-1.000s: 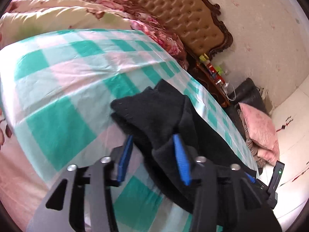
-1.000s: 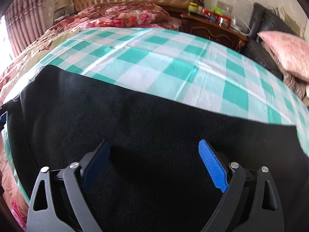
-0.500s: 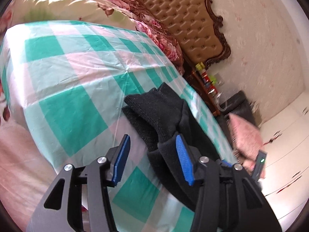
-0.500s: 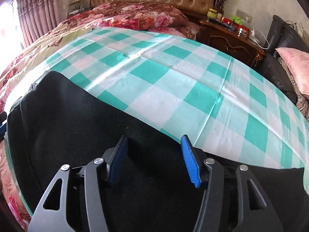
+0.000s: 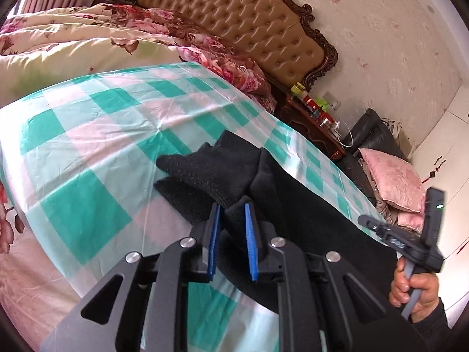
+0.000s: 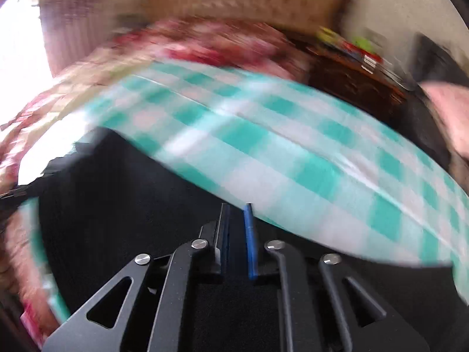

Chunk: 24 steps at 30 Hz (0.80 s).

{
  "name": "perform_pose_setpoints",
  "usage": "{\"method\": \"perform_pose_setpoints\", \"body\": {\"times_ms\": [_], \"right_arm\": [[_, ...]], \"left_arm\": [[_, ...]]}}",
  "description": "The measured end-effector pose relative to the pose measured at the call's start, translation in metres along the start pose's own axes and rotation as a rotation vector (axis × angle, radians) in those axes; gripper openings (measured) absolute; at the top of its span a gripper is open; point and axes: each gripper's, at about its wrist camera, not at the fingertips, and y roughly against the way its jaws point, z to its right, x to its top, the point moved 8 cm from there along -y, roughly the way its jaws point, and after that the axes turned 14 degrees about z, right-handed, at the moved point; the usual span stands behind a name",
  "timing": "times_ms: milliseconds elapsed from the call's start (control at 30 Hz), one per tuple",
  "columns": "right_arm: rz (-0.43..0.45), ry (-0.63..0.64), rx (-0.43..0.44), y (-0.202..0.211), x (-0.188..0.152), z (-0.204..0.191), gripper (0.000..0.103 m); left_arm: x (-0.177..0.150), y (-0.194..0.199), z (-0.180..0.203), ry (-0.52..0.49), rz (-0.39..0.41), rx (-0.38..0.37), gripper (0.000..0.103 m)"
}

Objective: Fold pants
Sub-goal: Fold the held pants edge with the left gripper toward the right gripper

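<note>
Black pants [image 5: 263,193] lie mid-frame on a green checked sheet [image 5: 88,146]. The left gripper [image 5: 231,220] pinches a bunched end; the right gripper [image 6: 236,223], blurred, clamps the fabric edge. Lifting both ends evenly should keep the fold straight.

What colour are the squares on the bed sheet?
Green and pale pink-white checks on the bed sheet, clearest in the left wrist view.
</note>
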Motion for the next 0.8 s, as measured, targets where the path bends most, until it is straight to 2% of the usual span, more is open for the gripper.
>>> {"method": "perform_pose_setpoints", "body": {"times_ms": [33, 67, 133, 200, 267, 300, 333, 367, 400, 433, 467, 567, 667, 800], "right_arm": [[0.013, -0.002, 0.033, -0.003, 0.006, -0.007, 0.079], [0.031, 0.002, 0.064, -0.007, 0.013, -0.016, 0.089], [0.0, 0.041, 0.11, -0.026, 0.02, -0.035, 0.085], [-0.053, 0.054, 0.155, -0.051, 0.022, -0.05, 0.072], [-0.089, 0.05, 0.18, -0.068, 0.022, -0.06, 0.064], [-0.106, 0.05, 0.185, -0.078, 0.022, -0.063, 0.062], [-0.121, 0.046, 0.193, -0.086, 0.02, -0.066, 0.062], [-0.137, 0.047, 0.198, -0.094, 0.017, -0.067, 0.061], [-0.155, 0.056, 0.203, -0.1, 0.014, -0.069, 0.054], [-0.179, 0.068, 0.207, -0.104, 0.009, -0.072, 0.044], [-0.185, 0.084, 0.197, -0.107, 0.006, -0.072, 0.027], [-0.19, 0.053, 0.211, -0.104, 0.008, -0.068, 0.015], [-0.194, 0.056, 0.201, -0.104, 0.01, -0.068, 0.012], [-0.183, 0.075, 0.172, -0.104, 0.009, -0.069, 0.012]], "left_arm": [[-0.002, -0.001, -0.004, 0.004, -0.002, 0.017, 0.025], [-0.004, -0.002, -0.008, 0.019, -0.009, 0.028, 0.033], [-0.008, 0.001, -0.017, 0.104, -0.028, 0.004, 0.043], [-0.007, 0.007, -0.024, 0.151, -0.018, -0.011, 0.043], [-0.005, 0.014, -0.034, 0.217, -0.01, -0.023, 0.041], [-0.004, 0.018, -0.041, 0.243, -0.005, -0.028, 0.041], [-0.003, 0.022, -0.045, 0.241, 0.0, -0.03, 0.037], [-0.003, 0.025, -0.047, 0.213, -0.004, -0.032, 0.026], [-0.004, 0.026, -0.047, 0.182, -0.011, -0.025, 0.024], [-0.007, 0.028, -0.043, 0.115, -0.021, -0.015, 0.023], [-0.01, 0.028, -0.039, 0.073, -0.028, -0.018, 0.023], [-0.024, 0.024, -0.009, -0.113, -0.069, -0.056, 0.023], [-0.039, 0.01, 0.006, -0.241, -0.101, -0.038, 0.024], [-0.042, -0.003, 0.001, -0.28, -0.1, 0.03, 0.028]]}}
